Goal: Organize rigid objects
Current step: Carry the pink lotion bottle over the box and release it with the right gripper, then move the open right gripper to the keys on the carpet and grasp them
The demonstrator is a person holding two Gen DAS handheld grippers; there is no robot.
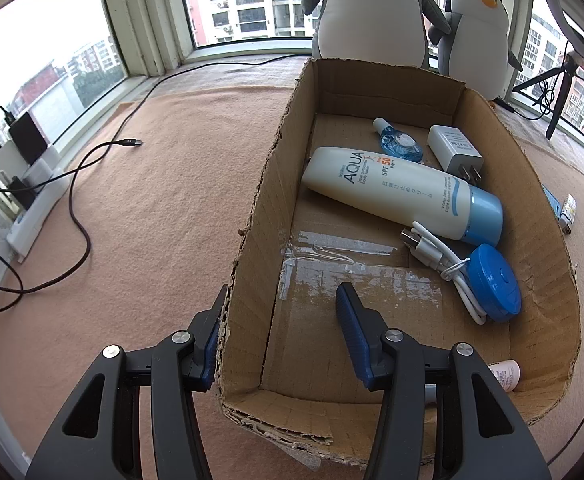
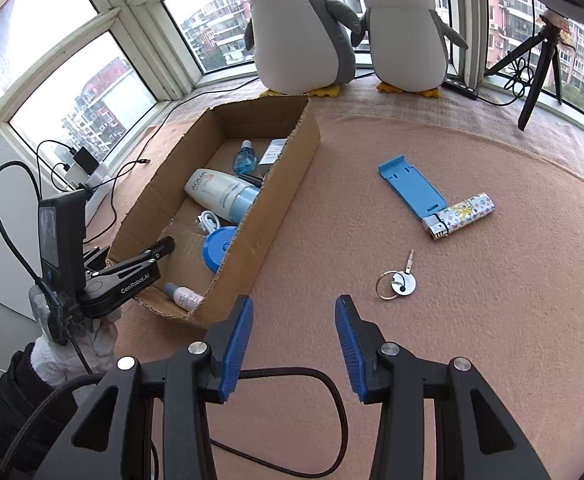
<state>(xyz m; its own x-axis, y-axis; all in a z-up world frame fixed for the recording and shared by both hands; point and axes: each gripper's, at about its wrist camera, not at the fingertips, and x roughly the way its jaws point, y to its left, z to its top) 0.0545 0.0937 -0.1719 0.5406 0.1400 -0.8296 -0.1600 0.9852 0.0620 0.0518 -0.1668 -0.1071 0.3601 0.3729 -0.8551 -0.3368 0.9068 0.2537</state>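
Observation:
A cardboard box (image 1: 252,216) (image 2: 288,184) lies on the pink cloth. In it are an AQUA sunscreen bottle (image 1: 396,192), a small blue bottle (image 1: 396,142), a white charger (image 1: 454,148), a white cable (image 1: 444,264), a blue round case (image 1: 496,284) and a small white bottle (image 1: 506,374). My left gripper (image 1: 280,336) is open and straddles the box's left wall at the near corner. My right gripper (image 2: 292,336) is open and empty above the cloth. Outside the box lie a key (image 2: 402,280), a lighter (image 2: 462,216) and a blue phone stand (image 2: 410,186).
Two plush penguins (image 2: 304,32) stand at the window behind the box. A tripod (image 2: 540,60) stands at the right. A black cable (image 1: 80,208) and chargers (image 1: 24,152) lie at the left. A black cord (image 2: 324,400) loops under my right gripper.

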